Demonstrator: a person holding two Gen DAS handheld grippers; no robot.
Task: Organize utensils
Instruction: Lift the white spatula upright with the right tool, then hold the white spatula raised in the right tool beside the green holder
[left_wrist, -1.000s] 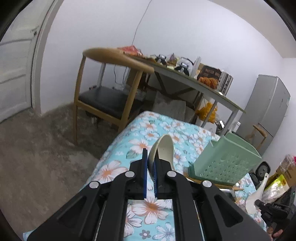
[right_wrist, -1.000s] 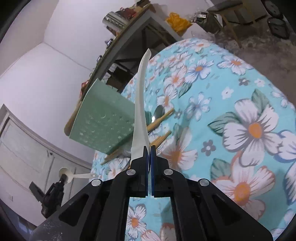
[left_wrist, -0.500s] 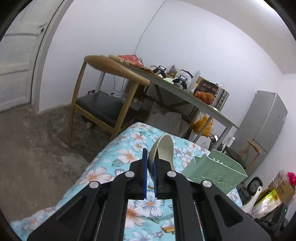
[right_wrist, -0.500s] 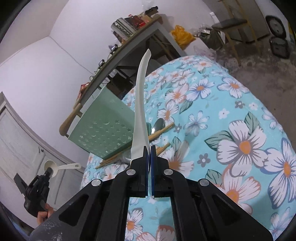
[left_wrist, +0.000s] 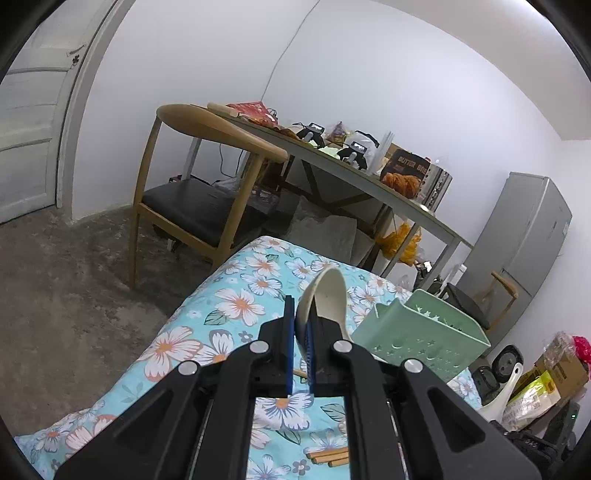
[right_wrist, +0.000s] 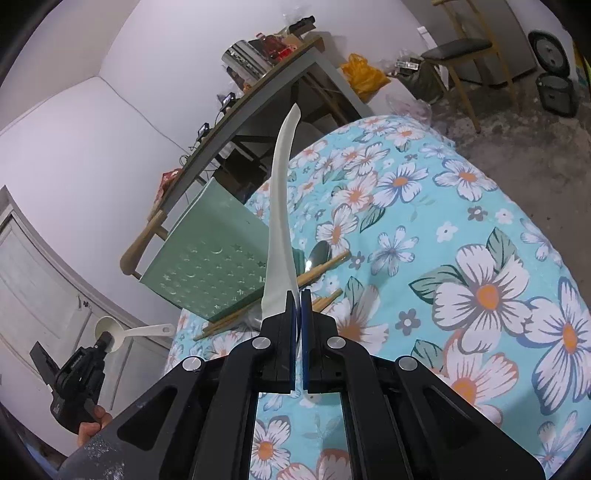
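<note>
My left gripper (left_wrist: 299, 314) is shut on the bowl of a cream plastic spoon (left_wrist: 327, 295), held above the floral cloth. That gripper and its spoon (right_wrist: 114, 332) also show at the lower left of the right wrist view, held by a hand. My right gripper (right_wrist: 298, 299) is shut on a white rice paddle (right_wrist: 282, 206), seen edge-on and pointing up. A green perforated utensil basket (left_wrist: 424, 339) stands on the cloth to the right of the left gripper. In the right wrist view the basket (right_wrist: 210, 266) is just left of the paddle.
Wooden chopsticks (right_wrist: 321, 266) and a metal spoon (right_wrist: 319, 253) lie on the flowered cloth (right_wrist: 480, 240) beside the basket. More chopsticks (left_wrist: 328, 456) lie near the left gripper. A wooden chair (left_wrist: 207, 177), a cluttered table (left_wrist: 369, 177) and a fridge (left_wrist: 528, 243) stand beyond.
The left gripper with its spoon has risen a little and shifted, so the basket sits lower in its view. The right gripper has rolled slightly, still gripping the paddle.
</note>
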